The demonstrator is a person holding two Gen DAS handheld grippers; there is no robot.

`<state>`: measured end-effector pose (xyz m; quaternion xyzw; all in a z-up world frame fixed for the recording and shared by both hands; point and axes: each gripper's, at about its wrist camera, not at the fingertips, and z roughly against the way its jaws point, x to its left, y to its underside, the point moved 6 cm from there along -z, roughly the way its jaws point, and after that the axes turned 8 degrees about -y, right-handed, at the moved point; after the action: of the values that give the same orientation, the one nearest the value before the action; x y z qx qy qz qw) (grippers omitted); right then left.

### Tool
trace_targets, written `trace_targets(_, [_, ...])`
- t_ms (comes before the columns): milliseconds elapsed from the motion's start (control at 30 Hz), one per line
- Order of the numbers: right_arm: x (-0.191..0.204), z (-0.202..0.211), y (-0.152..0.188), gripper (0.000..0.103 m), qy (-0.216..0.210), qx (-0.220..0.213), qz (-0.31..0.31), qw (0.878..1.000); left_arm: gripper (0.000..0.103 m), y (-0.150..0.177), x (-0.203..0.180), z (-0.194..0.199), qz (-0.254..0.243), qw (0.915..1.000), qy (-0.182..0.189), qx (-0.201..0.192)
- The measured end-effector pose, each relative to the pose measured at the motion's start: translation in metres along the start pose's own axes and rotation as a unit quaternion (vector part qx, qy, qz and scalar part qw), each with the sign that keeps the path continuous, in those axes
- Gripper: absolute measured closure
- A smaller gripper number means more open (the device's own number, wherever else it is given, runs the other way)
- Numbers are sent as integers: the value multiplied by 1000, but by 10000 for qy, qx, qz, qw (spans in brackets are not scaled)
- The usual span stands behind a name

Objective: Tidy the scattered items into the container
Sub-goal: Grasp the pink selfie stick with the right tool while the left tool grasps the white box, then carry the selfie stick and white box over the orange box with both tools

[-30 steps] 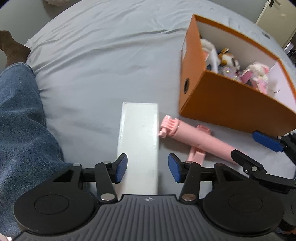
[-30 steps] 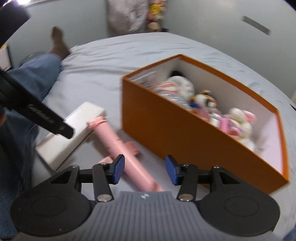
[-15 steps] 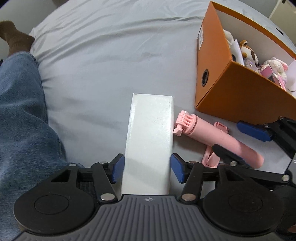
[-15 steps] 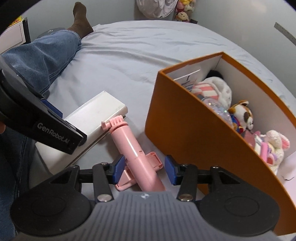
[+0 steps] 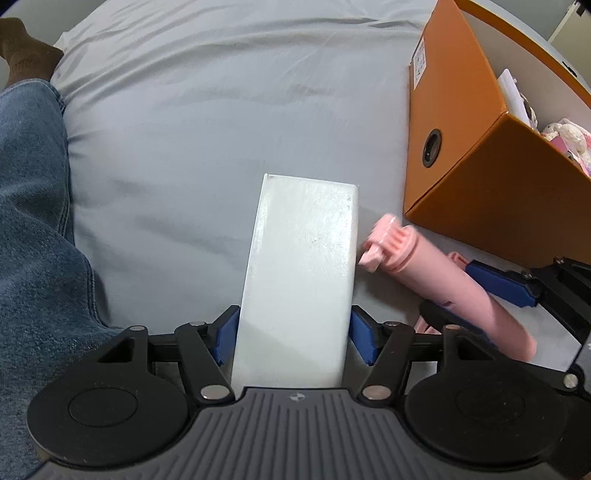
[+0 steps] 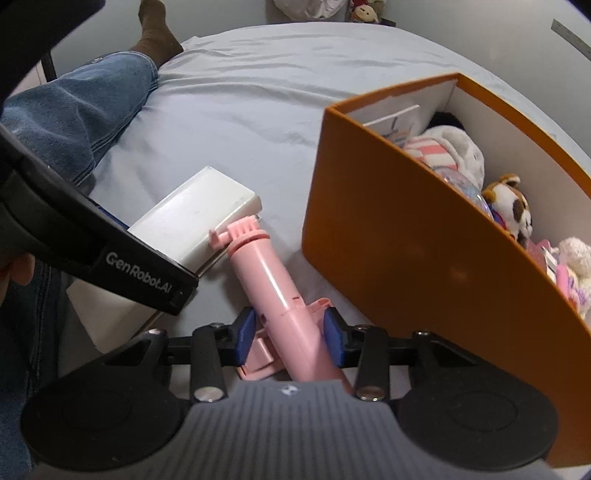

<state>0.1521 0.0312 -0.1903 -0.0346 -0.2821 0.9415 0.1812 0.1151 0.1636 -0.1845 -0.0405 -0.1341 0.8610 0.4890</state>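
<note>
A long white box (image 5: pixel 301 266) lies on the grey bedsheet. My left gripper (image 5: pixel 295 334) has its blue pads against both long sides of the box's near end. A pink selfie-stick-like tube (image 6: pixel 275 286) lies beside the box; it also shows in the left wrist view (image 5: pixel 443 277). My right gripper (image 6: pixel 288 334) straddles the tube's lower body, with a pad close on each side. The white box (image 6: pixel 195 218) lies left of the tube in the right wrist view. The orange container (image 6: pixel 406 236) stands to the right and holds plush toys.
The orange container (image 5: pixel 476 158) has a round hole in its end wall. A person's leg in blue jeans (image 5: pixel 33 221) lies along the left, with a brown sock (image 6: pixel 155 29) at the far end. The left gripper's body (image 6: pixel 92 243) crosses the right wrist view.
Both grippers moved forward and down. The left jaws now enclose the white box's near end. The right jaws now straddle the pink tube and have narrowed around it.
</note>
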Motion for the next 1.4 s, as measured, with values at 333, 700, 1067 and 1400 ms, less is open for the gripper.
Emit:
trace_targets(333, [-18,25,31,74,-16,261,-1058,9940,32,19,-19,7,-572,9980,284,27])
trace_targets(700, [-45,65,93,68,442,419,-1836,9811,31,66,-102,25,-2263,9704,836,-151])
trace_targets(1067, [-49,75,109,65,279,-31,-1962,9802,32,67,-105,23,-2126,9738,667,-458])
trace_targets(1400, [-55,66,101,68,202,-448,-1978,9790,33,63,-101,19,-2005,9751,690,-642])
